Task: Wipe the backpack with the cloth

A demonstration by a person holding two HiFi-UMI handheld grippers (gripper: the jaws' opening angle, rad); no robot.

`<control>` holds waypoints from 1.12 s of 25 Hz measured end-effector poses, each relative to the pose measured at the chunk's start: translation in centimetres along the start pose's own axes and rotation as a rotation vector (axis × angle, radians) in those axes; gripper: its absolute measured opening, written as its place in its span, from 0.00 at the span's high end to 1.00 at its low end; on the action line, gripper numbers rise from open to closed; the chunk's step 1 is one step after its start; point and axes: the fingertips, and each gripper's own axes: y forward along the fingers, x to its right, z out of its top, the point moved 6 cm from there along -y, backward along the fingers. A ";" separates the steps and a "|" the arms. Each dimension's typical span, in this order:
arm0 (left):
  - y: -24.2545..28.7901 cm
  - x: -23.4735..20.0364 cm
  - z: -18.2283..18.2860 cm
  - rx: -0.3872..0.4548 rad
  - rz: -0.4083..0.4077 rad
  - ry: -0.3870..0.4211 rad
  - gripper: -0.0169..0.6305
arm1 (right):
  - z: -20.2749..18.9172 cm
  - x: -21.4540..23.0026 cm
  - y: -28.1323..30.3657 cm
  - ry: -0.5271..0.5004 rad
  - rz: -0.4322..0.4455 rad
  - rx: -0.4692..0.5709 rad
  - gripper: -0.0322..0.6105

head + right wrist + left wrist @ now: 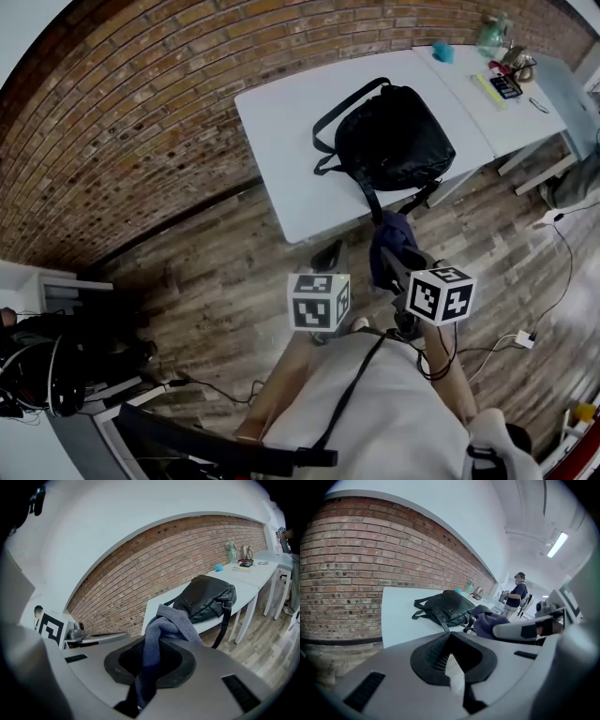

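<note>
A black backpack lies on the white table, its straps trailing off the front edge. It also shows in the left gripper view as the backpack and in the right gripper view as the backpack. My right gripper is shut on a blue-grey cloth, which hangs over the jaws as the cloth. It is held in front of the table, short of the bag. My left gripper hovers beside it over the floor, jaws together with nothing between them.
A second white table adjoins on the right, carrying bottles, a blue object and a calculator. A brick wall runs behind. Cables and a plug lie on the wooden floor. A person stands far off.
</note>
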 end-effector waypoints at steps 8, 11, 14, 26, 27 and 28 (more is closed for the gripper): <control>0.9 -1.8 0.9 -0.014 -0.013 0.025 0.97 | 1.3 0.2 1.2 0.025 -0.033 0.028 0.89; 1.7 -2.2 1.2 -0.020 -0.015 0.018 0.97 | 1.7 0.8 1.8 0.043 -0.040 0.035 0.89; 3.0 -2.0 1.6 -0.025 -0.015 0.021 0.97 | 2.2 2.0 2.1 0.052 -0.045 0.036 0.89; 10.7 2.5 5.7 -0.023 -0.024 -0.010 0.97 | 7.7 9.3 2.7 0.035 0.072 0.011 0.89; 11.3 2.8 6.0 -0.023 -0.017 -0.010 0.97 | 8.1 9.8 2.7 0.031 0.084 0.007 0.89; 12.0 3.1 6.3 -0.024 -0.010 -0.012 0.97 | 8.5 10.3 2.8 0.025 0.095 0.001 0.89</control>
